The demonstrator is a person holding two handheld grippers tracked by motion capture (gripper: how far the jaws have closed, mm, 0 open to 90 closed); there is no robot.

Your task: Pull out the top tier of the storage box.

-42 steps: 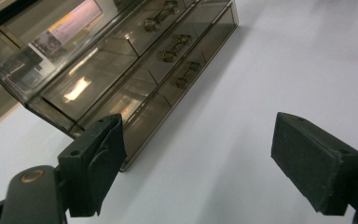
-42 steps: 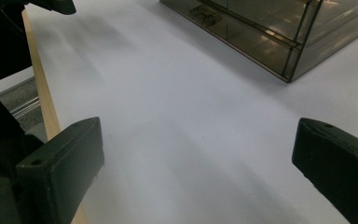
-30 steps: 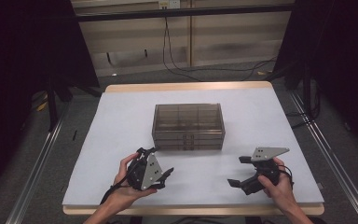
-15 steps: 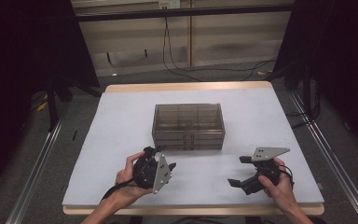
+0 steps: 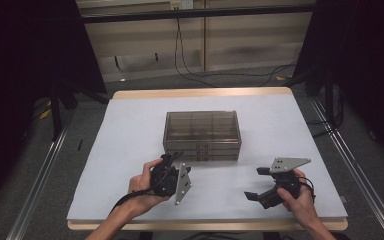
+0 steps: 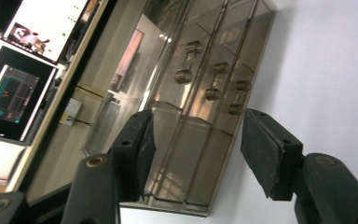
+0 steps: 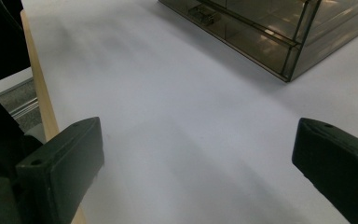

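From the high view, a smoky, see-through plastic drawer cabinet (image 5: 202, 135) is sitting mid-table on the white tabletop (image 5: 130, 130), its drawer fronts facing the person, while the left gripper (image 5: 172, 162), turned on its side, is hovering just in front of the cabinet's lower left corner, apart from it. The right gripper (image 5: 255, 184) is resting well off to the right near the table's front edge, its jaws spread with nothing between them. In the left gripper view, the two black jaws are standing partly apart, having just been closing, with no thing between the pads; beyond them, the three small drawer pull handles (image 6: 209, 81) are lining up on the cabinet (image 6: 200, 93), none of them touched. In the right gripper view, the wide-parted jaws are framing bare tabletop (image 7: 168, 140), the cabinet's corner (image 7: 279, 42) lying off at the top. The step in hand looks like an approach to a drawer pull; the next move would call for aligning the narrowed jaws on one handle and pinching it. Which drawer is meant is hard to tell, and any contents are lost behind the tinted, reflective walls.
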